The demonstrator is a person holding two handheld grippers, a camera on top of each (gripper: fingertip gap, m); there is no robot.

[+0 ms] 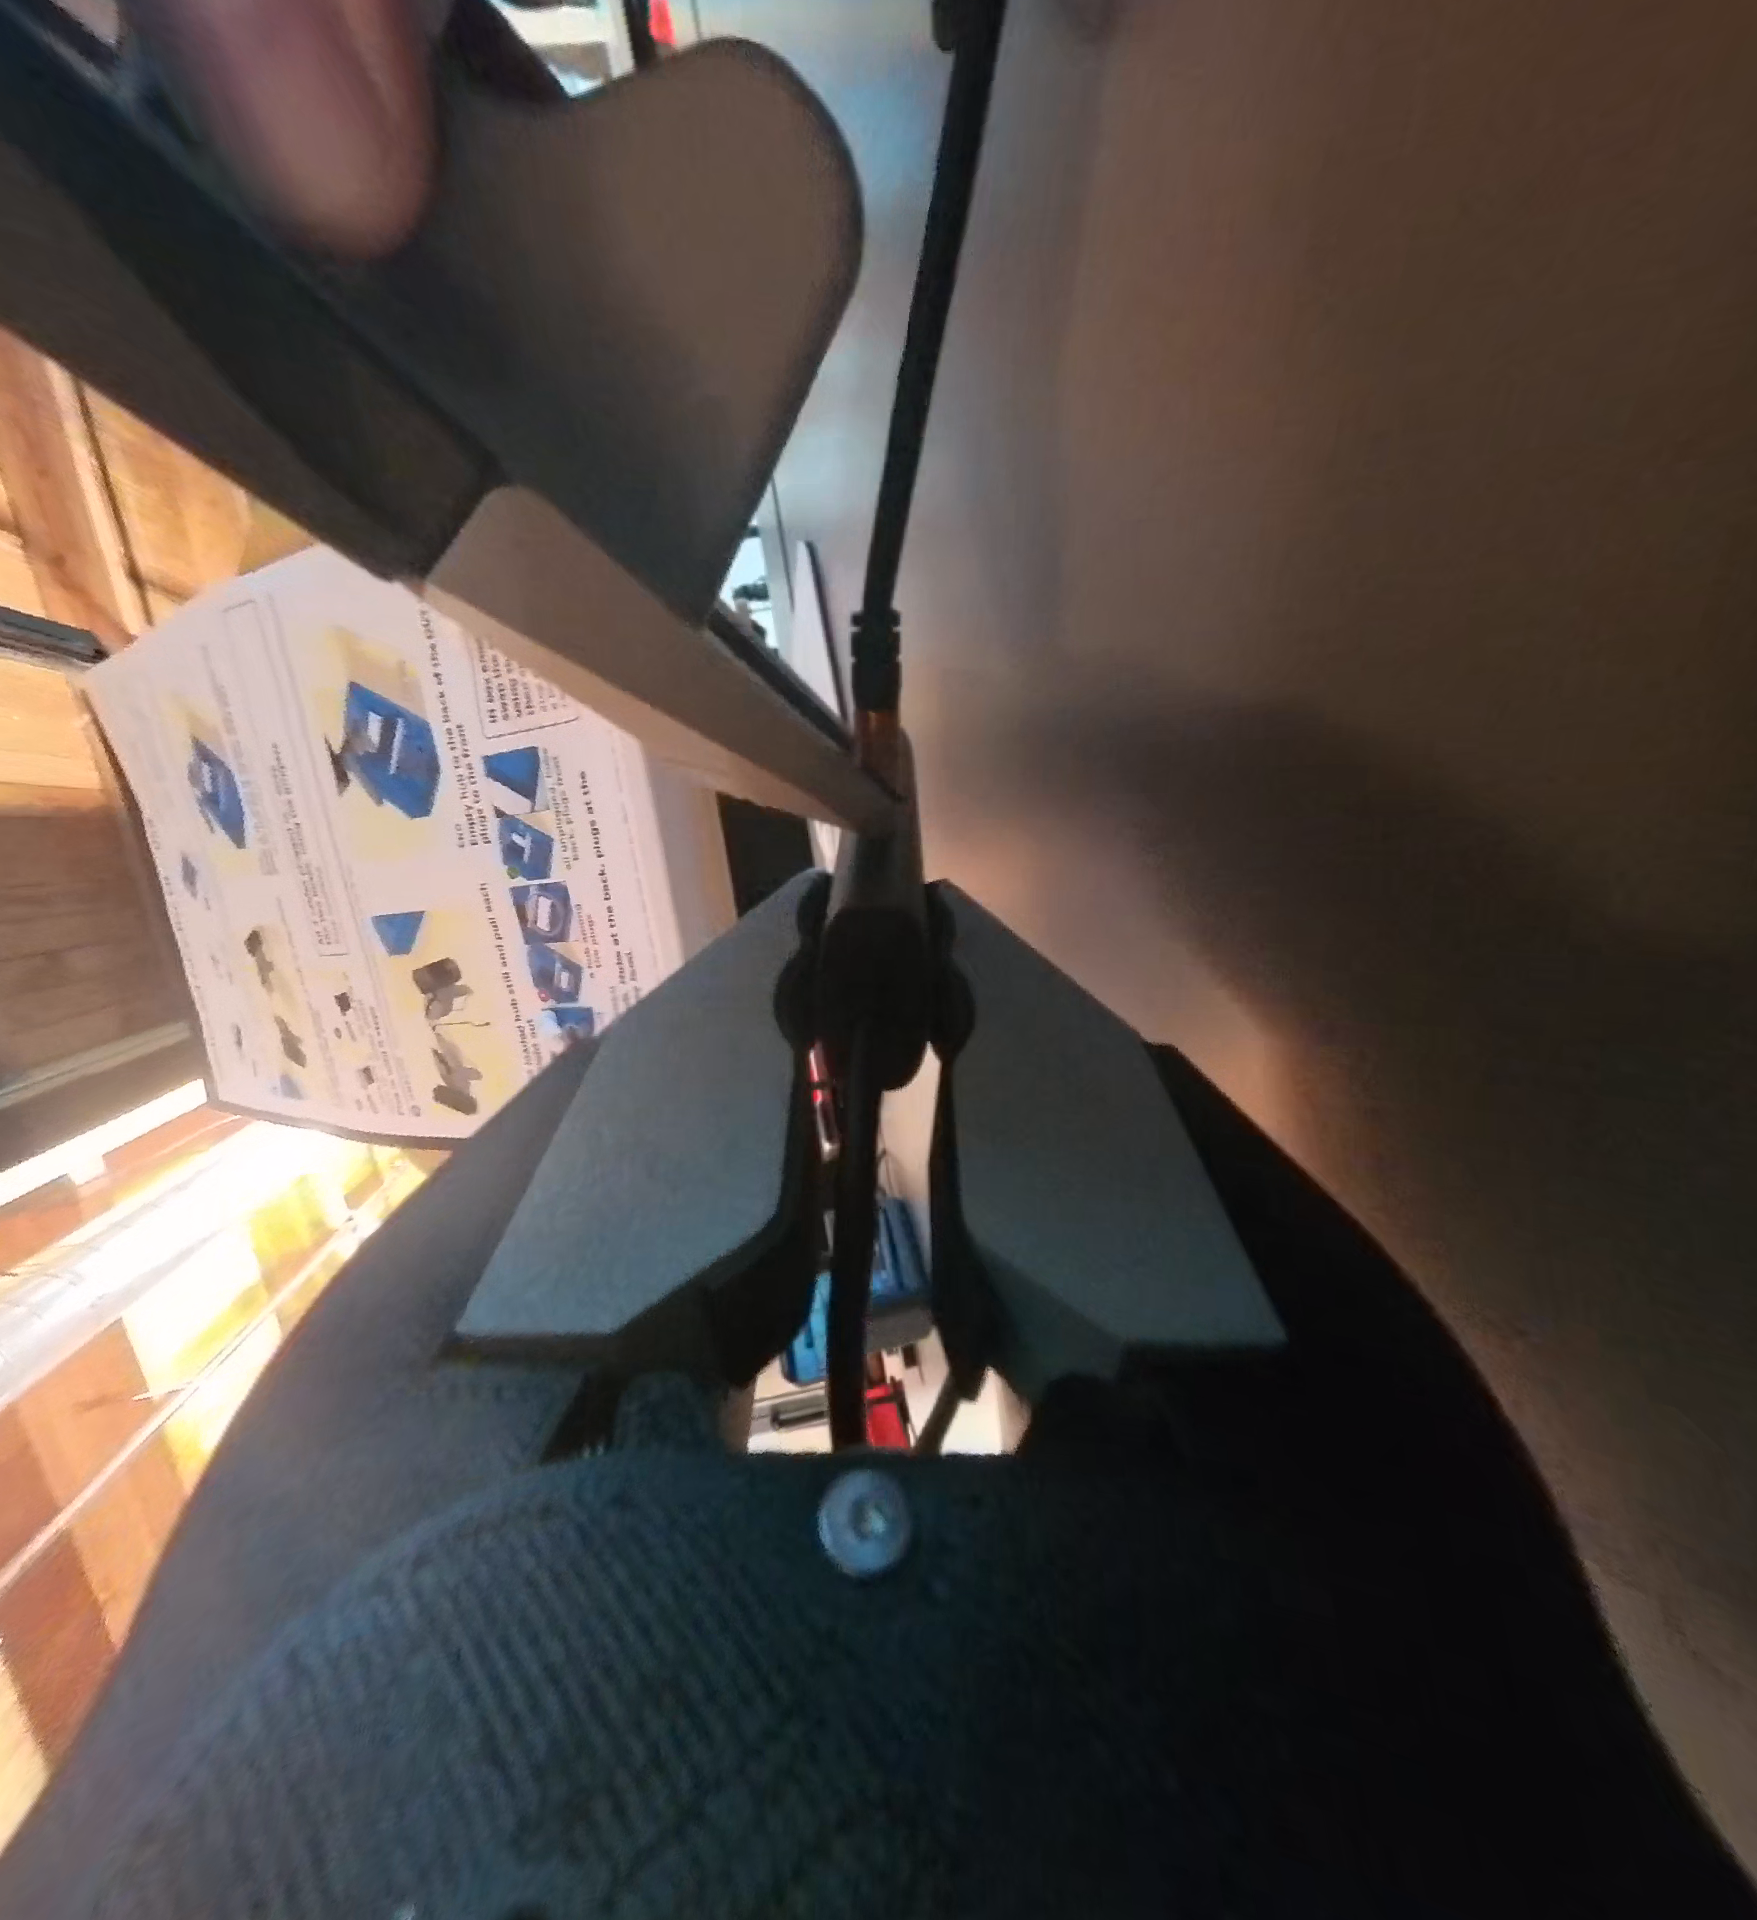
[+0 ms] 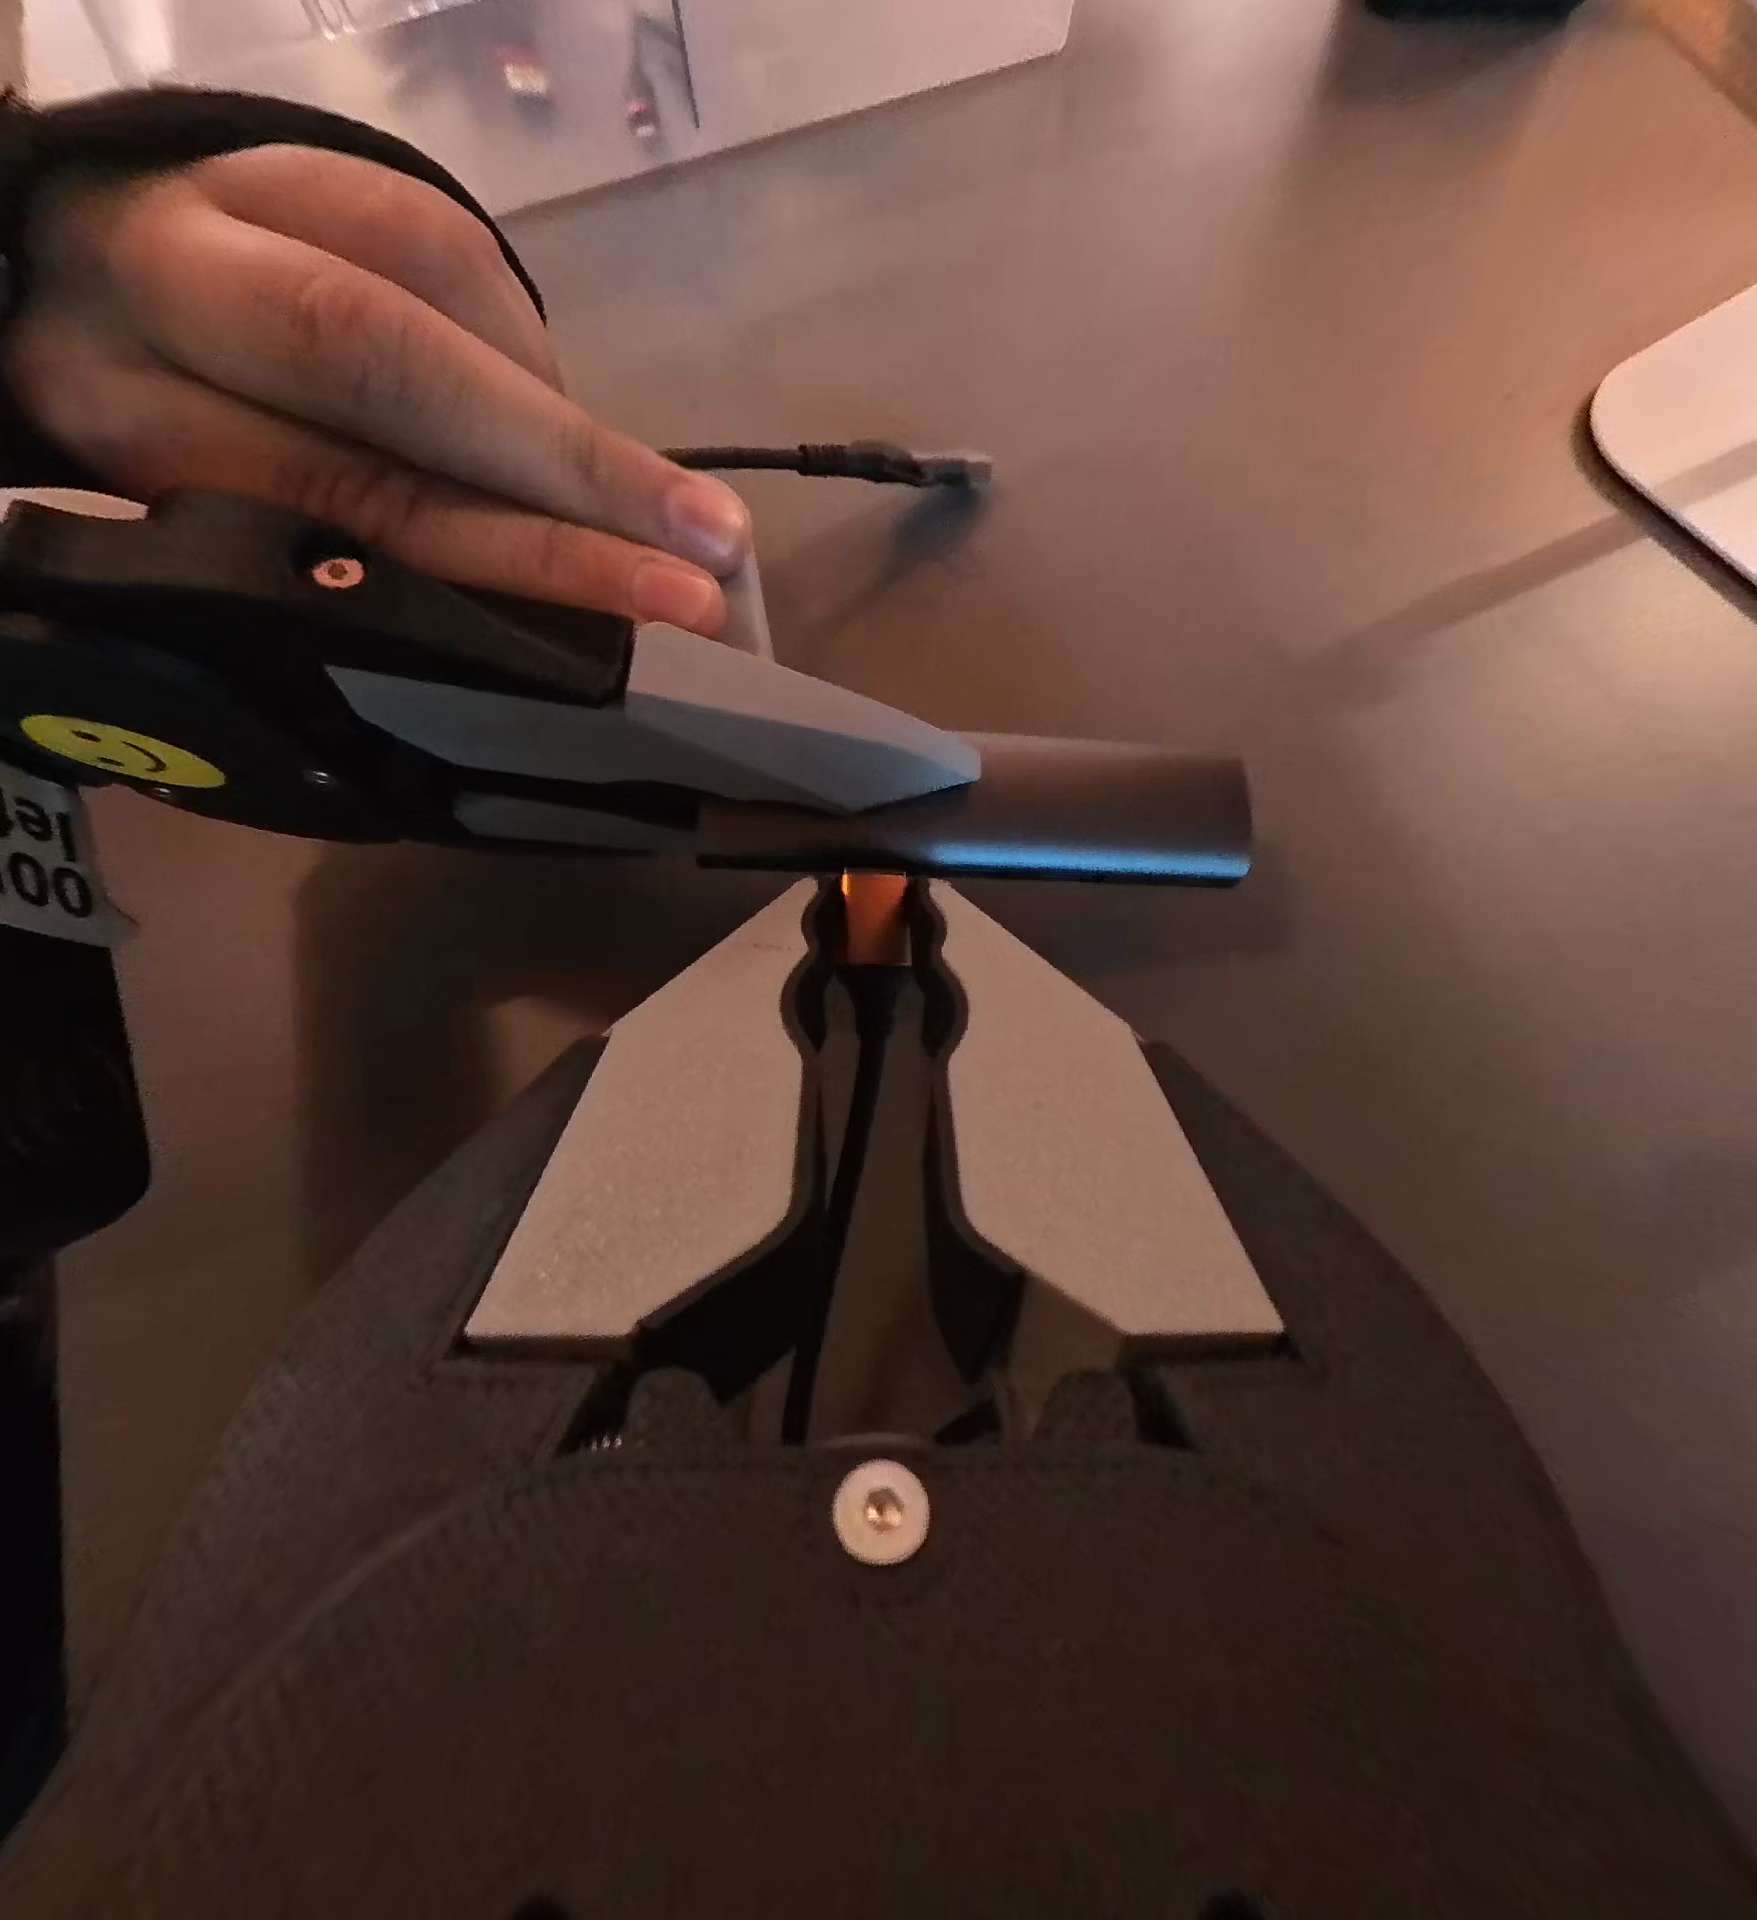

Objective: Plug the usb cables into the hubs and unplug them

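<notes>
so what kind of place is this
Probably a lab or office workbench set up for recording: a plain grey table, a printed instruction sheet standing behind it, and a spare cable lying loose.

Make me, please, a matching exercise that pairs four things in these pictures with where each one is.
Things
1. orange metal USB plug
2. dark grey flat hub
3. loose black cable
4. white rounded-corner slab

Places
A. lying alone on the brown table, beyond the hub
B. clamped in the right gripper
C. at the right side of the right wrist view
D. held by the left gripper

Pairs: 1-B, 2-D, 3-A, 4-C
</notes>
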